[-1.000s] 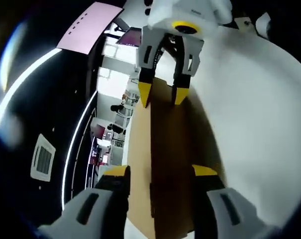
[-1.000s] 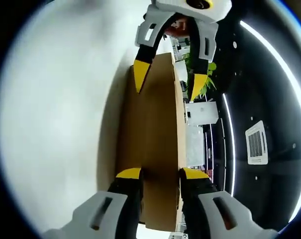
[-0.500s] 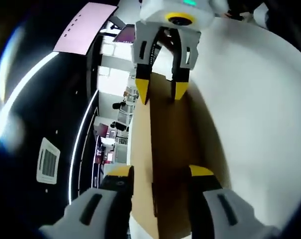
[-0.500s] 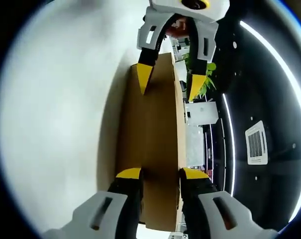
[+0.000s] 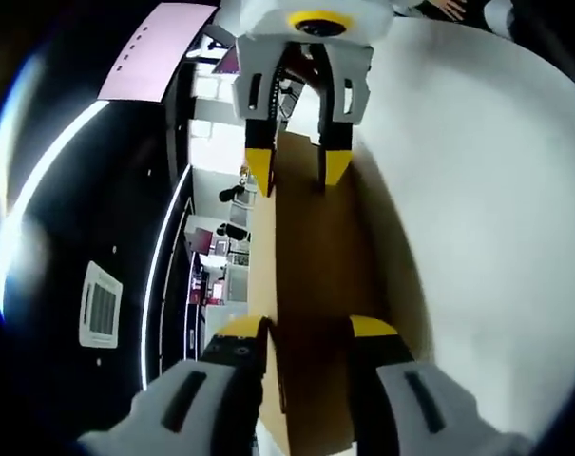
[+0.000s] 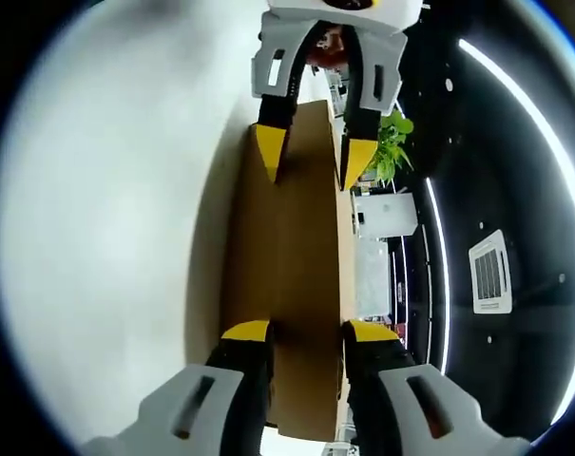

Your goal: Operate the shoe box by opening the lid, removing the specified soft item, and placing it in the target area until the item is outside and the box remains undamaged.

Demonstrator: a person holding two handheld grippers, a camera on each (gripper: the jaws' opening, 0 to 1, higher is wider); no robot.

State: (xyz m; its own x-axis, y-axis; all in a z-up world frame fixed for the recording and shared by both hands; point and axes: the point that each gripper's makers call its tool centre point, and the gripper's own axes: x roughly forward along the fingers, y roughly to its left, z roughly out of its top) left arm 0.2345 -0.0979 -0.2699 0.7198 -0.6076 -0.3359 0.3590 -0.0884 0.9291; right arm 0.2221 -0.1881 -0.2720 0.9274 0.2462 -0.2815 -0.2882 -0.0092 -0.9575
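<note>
Shoe box (image 6: 297, 275) lengthwise between left claw (image 5: 304, 331), right claw (image 6: 304, 331)

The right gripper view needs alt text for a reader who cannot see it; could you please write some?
A brown cardboard box is gripped between two yellow-tipped grippers: the right gripper at the near end, the left gripper at the far end. A white surface lies to one side, with a dark ceiling, light strips and a green plant on the other.

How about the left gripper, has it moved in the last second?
Yes. In the right gripper view the left gripper drew its jaw beside the plant in toward the box, which stayed put.
</note>
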